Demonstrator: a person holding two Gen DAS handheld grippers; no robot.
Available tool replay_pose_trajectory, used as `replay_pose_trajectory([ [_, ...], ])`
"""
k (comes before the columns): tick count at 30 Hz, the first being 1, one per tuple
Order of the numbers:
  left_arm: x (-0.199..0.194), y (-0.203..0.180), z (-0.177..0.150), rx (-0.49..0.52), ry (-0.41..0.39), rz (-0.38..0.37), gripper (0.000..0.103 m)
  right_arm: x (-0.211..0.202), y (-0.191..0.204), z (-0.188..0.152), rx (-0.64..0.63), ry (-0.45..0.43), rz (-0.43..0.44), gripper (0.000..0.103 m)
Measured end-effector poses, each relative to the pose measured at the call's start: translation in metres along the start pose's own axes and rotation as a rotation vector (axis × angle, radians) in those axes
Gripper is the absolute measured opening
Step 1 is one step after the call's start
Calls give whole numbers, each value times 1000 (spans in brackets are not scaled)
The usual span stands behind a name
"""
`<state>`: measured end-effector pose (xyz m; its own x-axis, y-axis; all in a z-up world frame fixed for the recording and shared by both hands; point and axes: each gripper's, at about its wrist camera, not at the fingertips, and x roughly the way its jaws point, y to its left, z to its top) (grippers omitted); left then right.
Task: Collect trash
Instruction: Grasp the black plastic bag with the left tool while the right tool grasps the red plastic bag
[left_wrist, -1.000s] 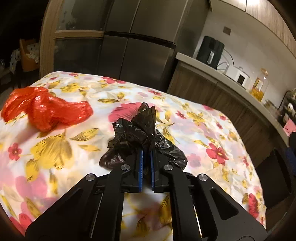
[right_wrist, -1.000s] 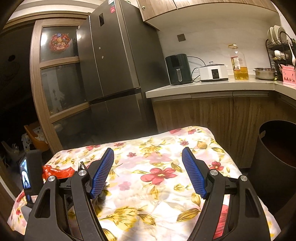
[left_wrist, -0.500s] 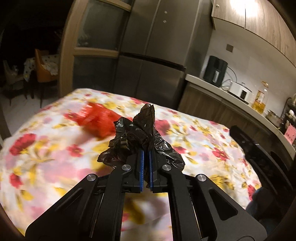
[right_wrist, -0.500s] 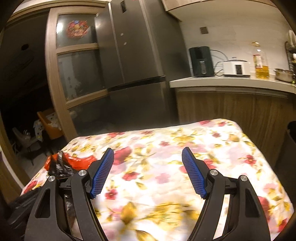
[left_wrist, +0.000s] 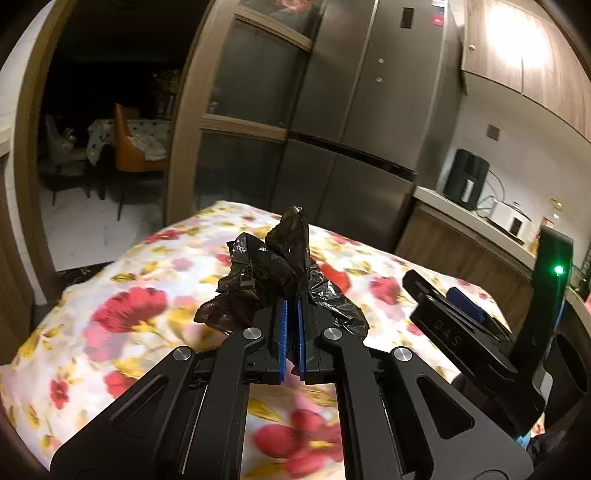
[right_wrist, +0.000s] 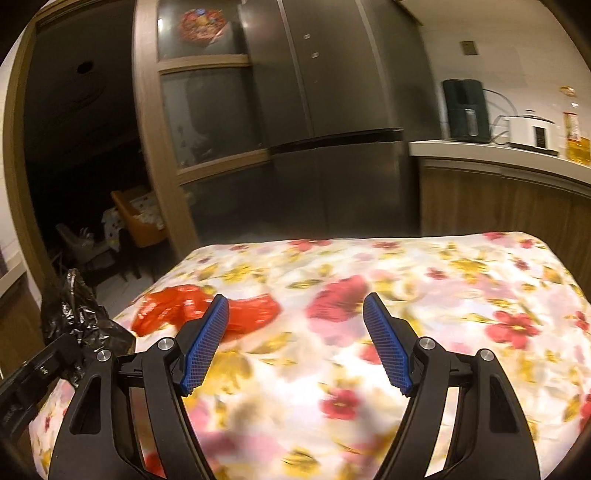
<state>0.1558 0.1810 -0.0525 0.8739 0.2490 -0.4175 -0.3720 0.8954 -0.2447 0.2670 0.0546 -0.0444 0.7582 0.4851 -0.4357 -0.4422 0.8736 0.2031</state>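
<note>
Legible writing: the letters "DAS" embossed on the side of the right gripper (left_wrist: 458, 325), seen from the left wrist view; the stickers on the refrigerator (left_wrist: 373, 110) are too blurred to read. The left gripper (left_wrist: 290, 314) points slightly downward, its blue pads clamped on a crumpled black plastic bag (left_wrist: 273, 273) held above the floral tablecloth (right_wrist: 369, 295). The right gripper (right_wrist: 295, 339) also tilts down, jaws spread wide with nothing between them. A red plastic bag (right_wrist: 184, 306) lies on the cloth near its left edge, just beyond the right gripper's left finger.
</note>
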Motion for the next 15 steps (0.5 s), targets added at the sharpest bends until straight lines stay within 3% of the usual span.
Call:
replay_pose_trajectory([
  [12, 15, 30, 3, -38, 3, 52, 3, 64, 43, 11, -5, 74, 93, 75],
  [15, 17, 35, 4, -44, 0, 60, 3, 82, 50, 9, -19, 132, 109, 75],
])
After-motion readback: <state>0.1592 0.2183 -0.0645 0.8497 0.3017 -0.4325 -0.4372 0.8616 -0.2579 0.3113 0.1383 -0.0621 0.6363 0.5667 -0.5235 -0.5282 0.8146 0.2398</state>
